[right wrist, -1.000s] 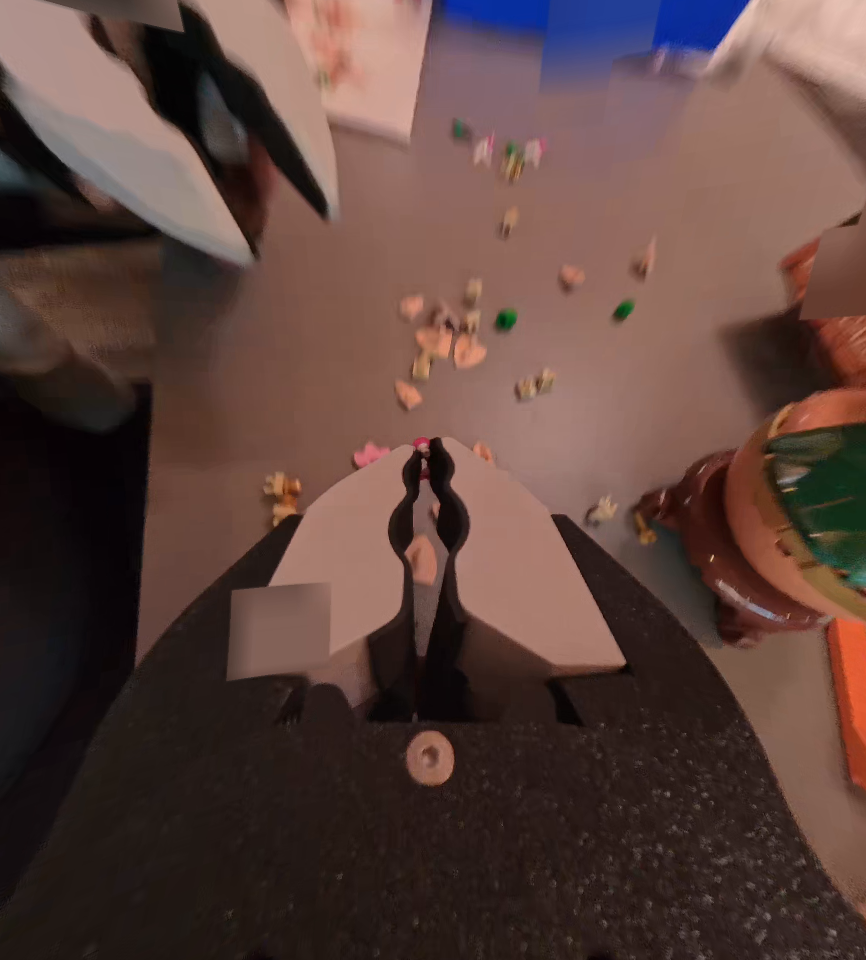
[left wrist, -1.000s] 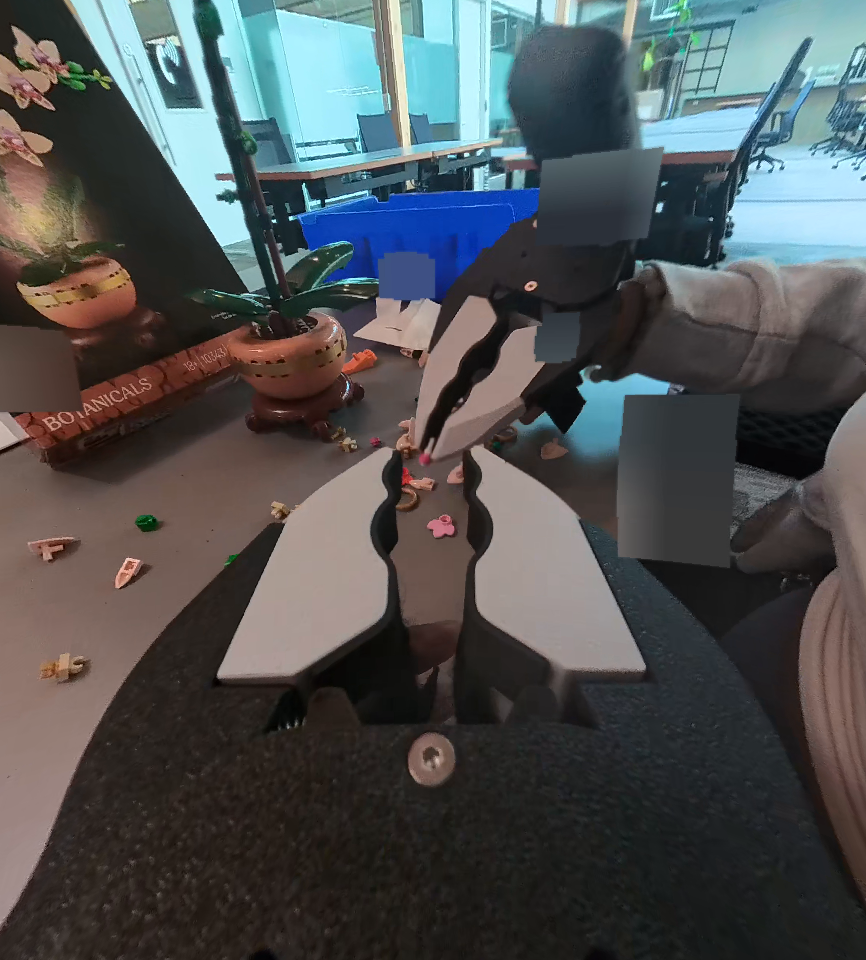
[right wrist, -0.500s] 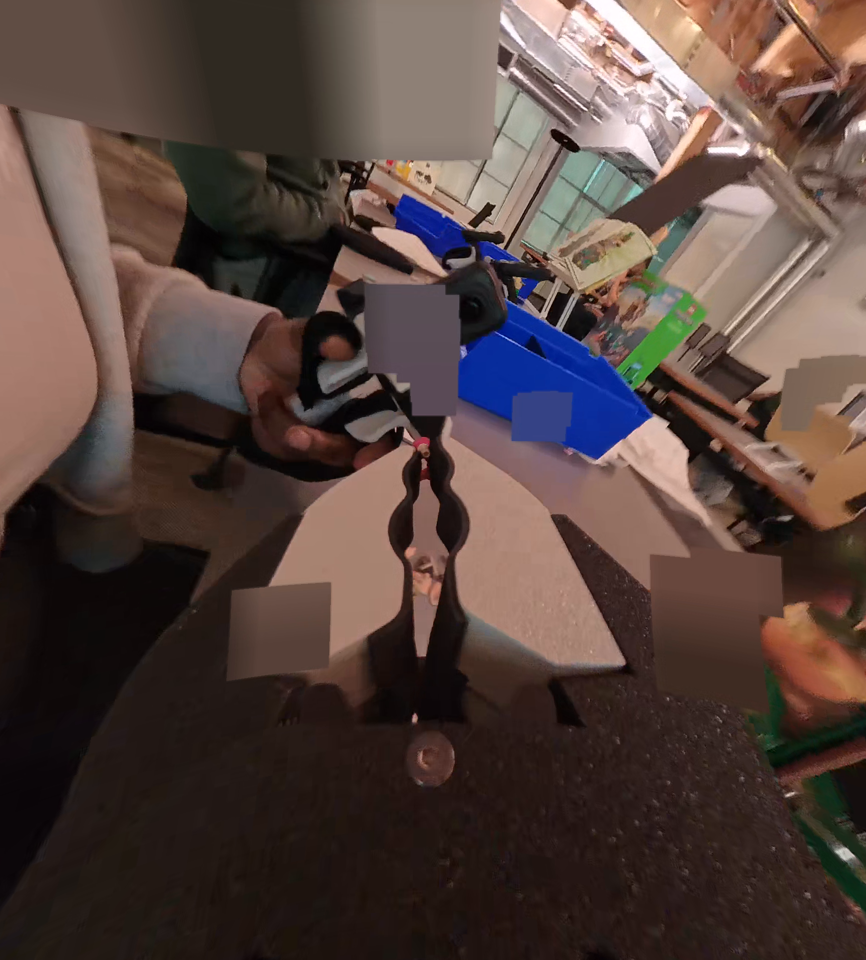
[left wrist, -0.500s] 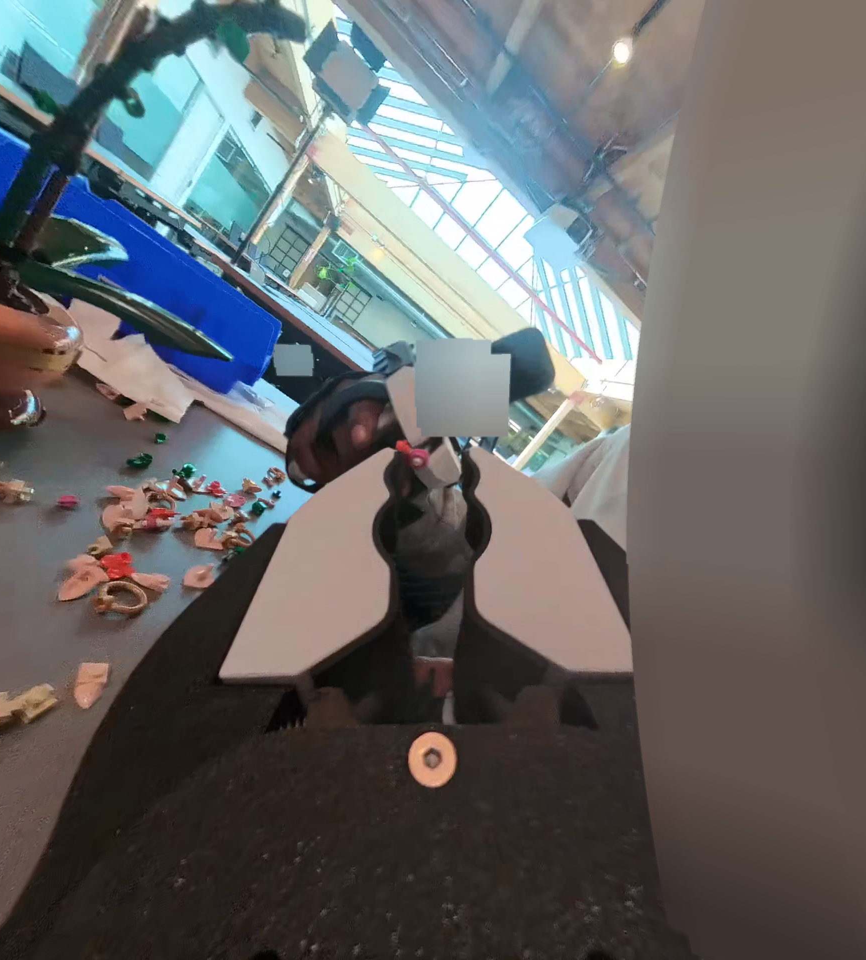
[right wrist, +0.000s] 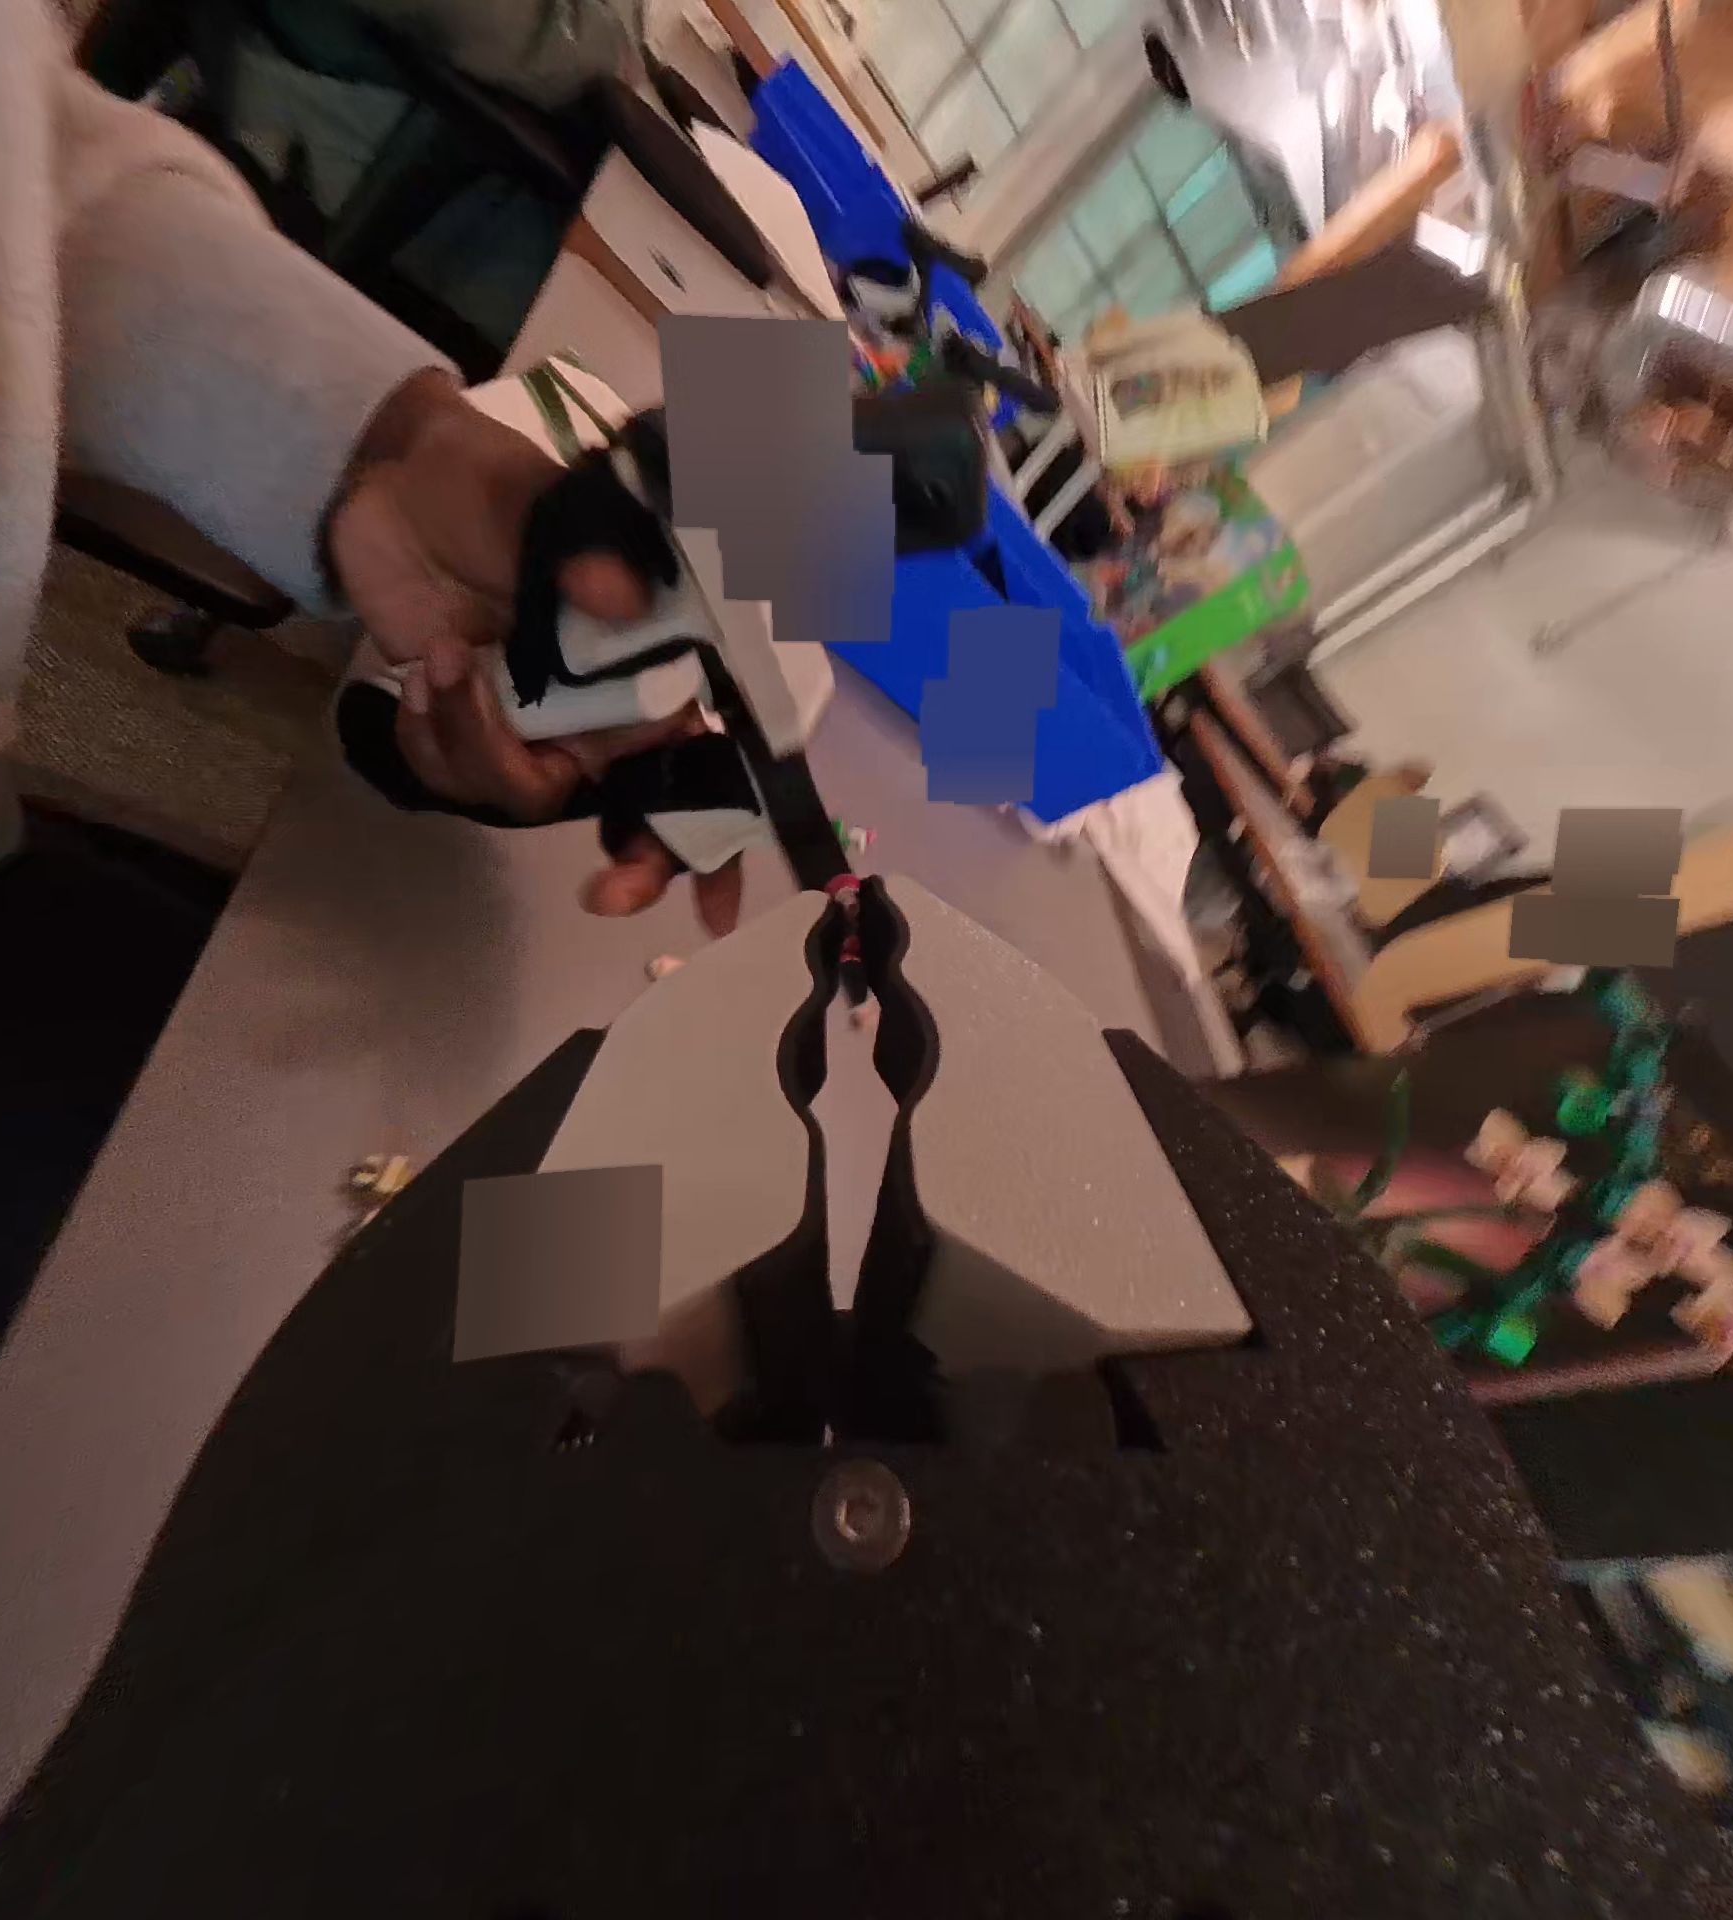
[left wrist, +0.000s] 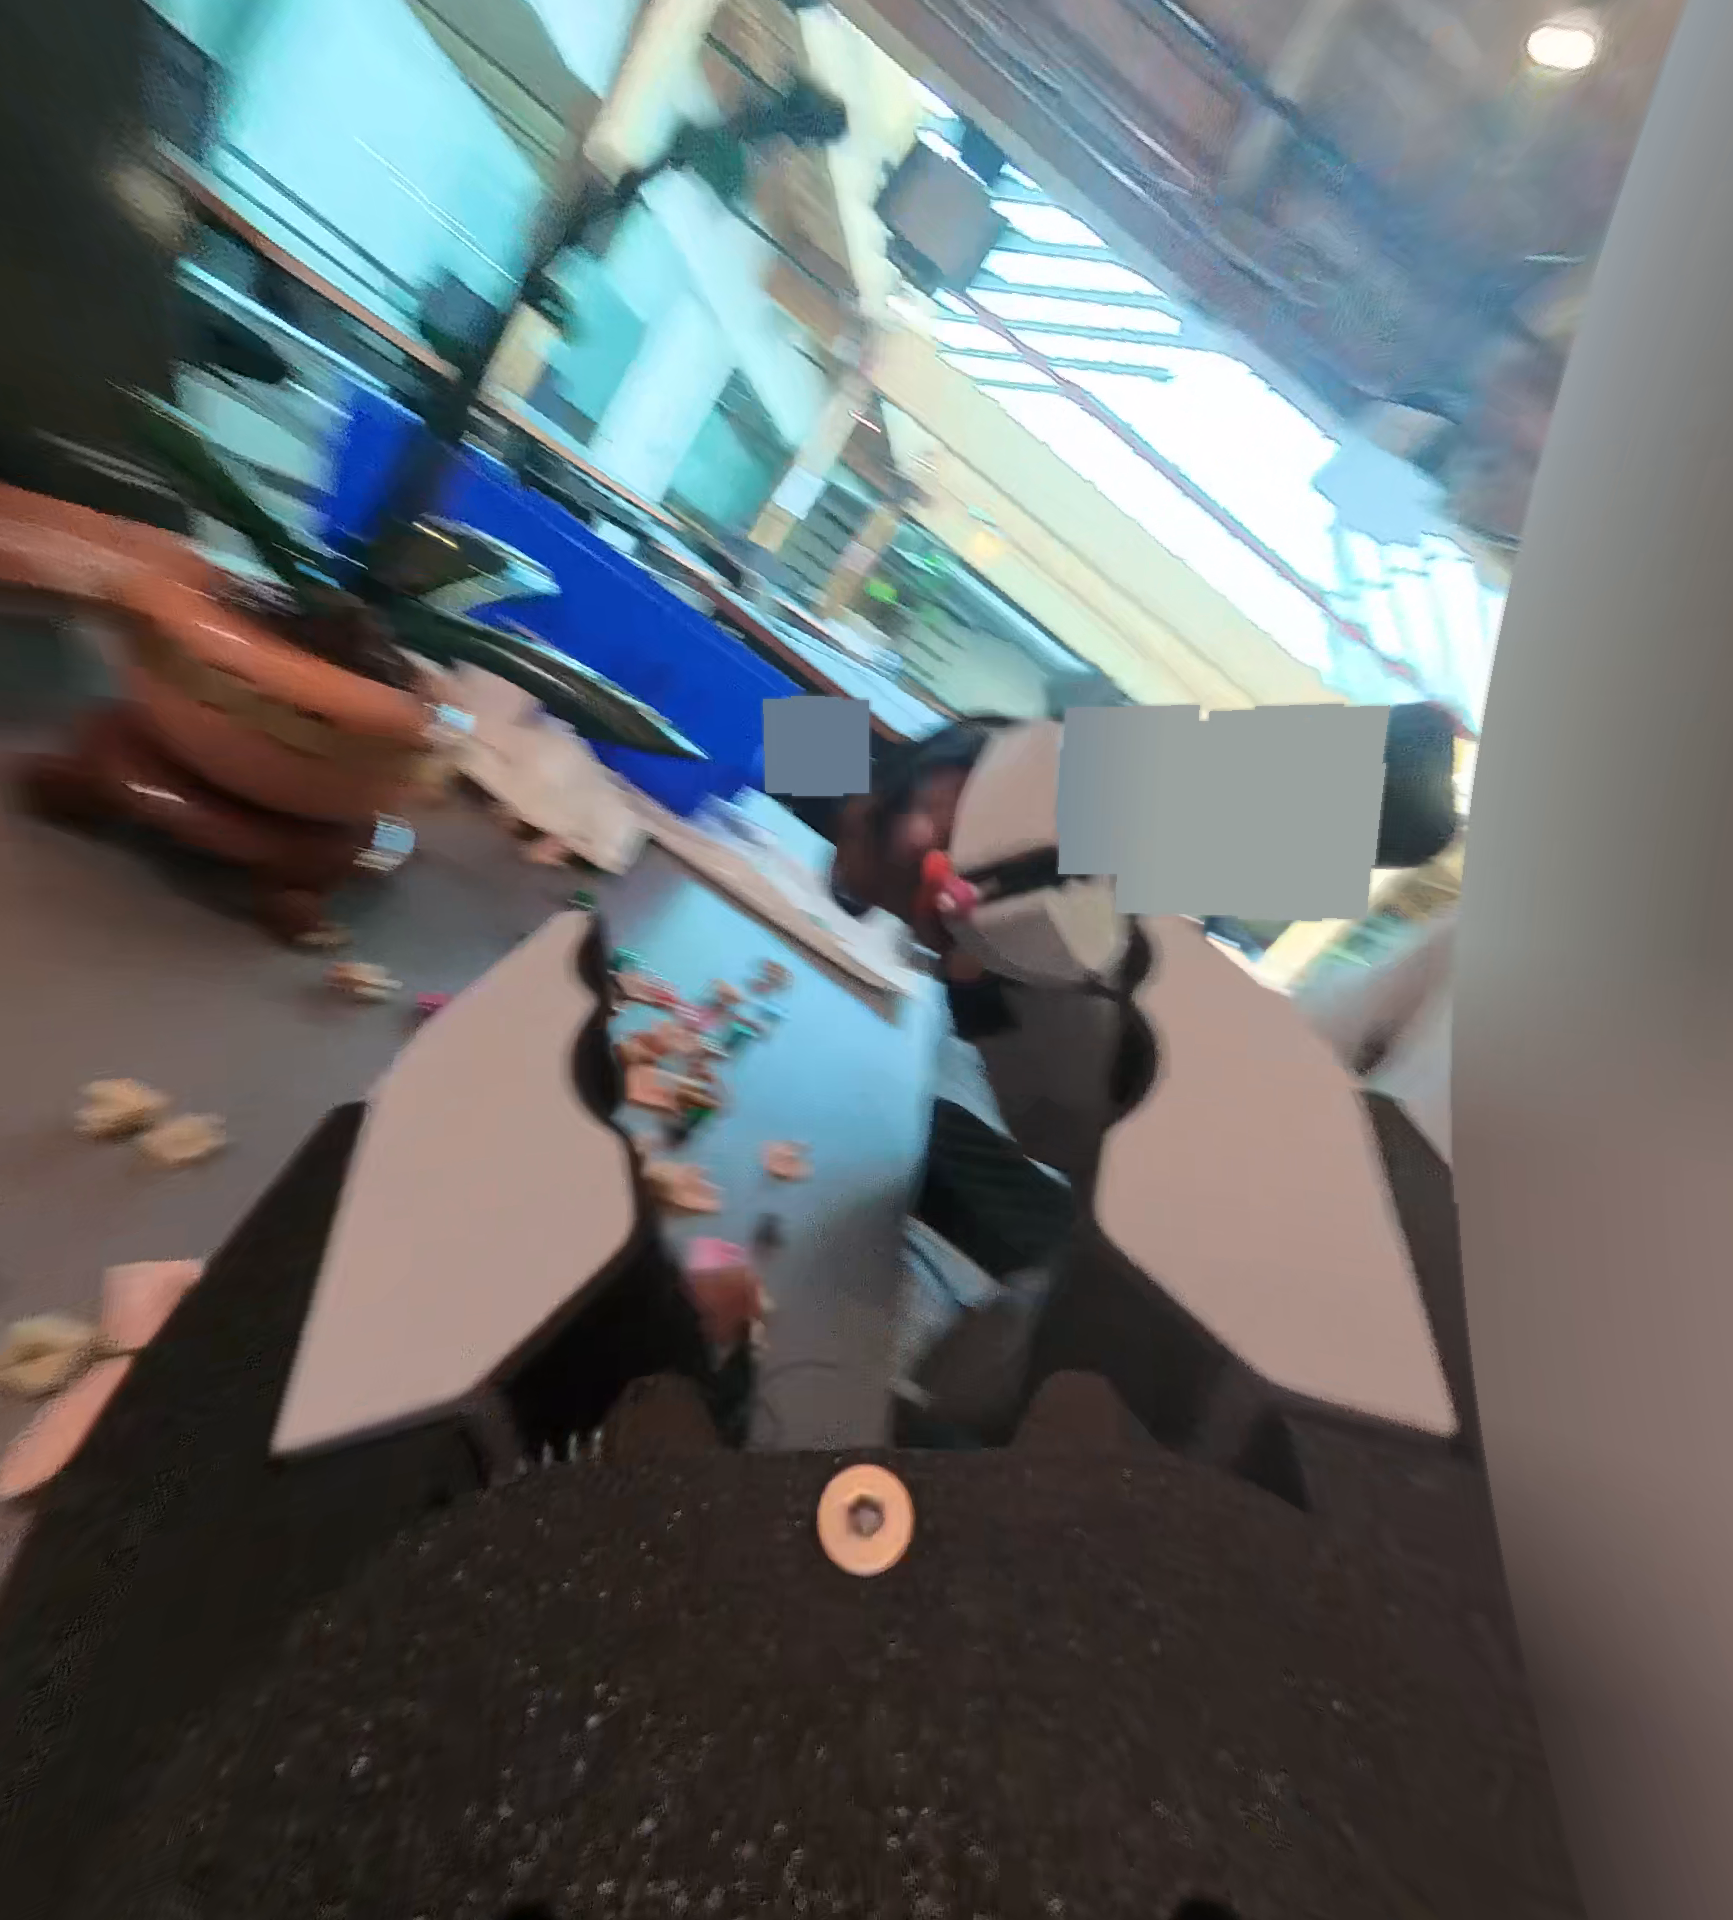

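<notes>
My right gripper (right wrist: 857, 896) is shut on a tiny pink-red toy brick piece (right wrist: 846, 891) and holds it up above the grey table (right wrist: 342, 1018). In the left wrist view the same piece (left wrist: 945, 883) shows at the tip of the right gripper (left wrist: 1007, 894), just beyond my left fingertips. My left gripper (left wrist: 862, 935) is wide open and empty, and faces that piece. In the right wrist view a hand holds the left gripper (right wrist: 613, 665), and one of its fingers reaches close to the piece.
Several small pink, tan and green toy pieces (left wrist: 696, 1049) lie scattered on the table. A brick-built flower pot (left wrist: 249, 717) stands at the left and a blue bin (left wrist: 592, 613) behind it. An orchid stem with blossoms (right wrist: 1620, 1195) is at the right. The left view is blurred.
My left gripper has opened wide. Both grippers have risen from the table and now face each other. The right one still holds the pink-red piece.
</notes>
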`<state>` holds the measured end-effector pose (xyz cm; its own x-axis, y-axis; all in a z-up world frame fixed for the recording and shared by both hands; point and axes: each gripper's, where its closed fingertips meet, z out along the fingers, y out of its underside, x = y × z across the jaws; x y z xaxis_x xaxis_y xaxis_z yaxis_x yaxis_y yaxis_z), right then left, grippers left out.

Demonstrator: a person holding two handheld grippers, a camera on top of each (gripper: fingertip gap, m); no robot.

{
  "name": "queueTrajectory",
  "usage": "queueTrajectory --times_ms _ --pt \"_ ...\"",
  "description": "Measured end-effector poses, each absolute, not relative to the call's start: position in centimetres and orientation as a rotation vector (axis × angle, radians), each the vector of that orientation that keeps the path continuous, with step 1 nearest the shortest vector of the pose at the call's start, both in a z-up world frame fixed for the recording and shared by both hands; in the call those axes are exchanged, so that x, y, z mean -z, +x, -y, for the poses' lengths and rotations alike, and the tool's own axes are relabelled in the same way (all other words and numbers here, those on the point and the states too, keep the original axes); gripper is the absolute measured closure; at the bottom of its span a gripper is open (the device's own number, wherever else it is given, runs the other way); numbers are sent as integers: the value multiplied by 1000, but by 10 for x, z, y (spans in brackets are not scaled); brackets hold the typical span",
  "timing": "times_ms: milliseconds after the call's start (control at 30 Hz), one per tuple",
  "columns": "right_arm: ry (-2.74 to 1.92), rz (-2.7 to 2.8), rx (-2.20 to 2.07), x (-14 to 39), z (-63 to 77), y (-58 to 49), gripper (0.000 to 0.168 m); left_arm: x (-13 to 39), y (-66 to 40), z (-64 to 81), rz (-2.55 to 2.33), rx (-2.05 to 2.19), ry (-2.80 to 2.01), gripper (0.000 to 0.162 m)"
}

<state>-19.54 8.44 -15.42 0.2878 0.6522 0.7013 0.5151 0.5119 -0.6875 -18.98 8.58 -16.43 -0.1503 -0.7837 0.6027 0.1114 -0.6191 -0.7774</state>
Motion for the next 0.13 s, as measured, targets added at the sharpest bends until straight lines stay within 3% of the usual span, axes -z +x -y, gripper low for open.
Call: queueTrajectory --times_ms 33,133 --pt "-1238 1344 -183 164 -86 -191 165 168 -191 -98 -727 1718 -1500 53" --pt "-1764 1268 -283 236 -96 -175 165 174 -198 -113 -717 1452 -1464 31"
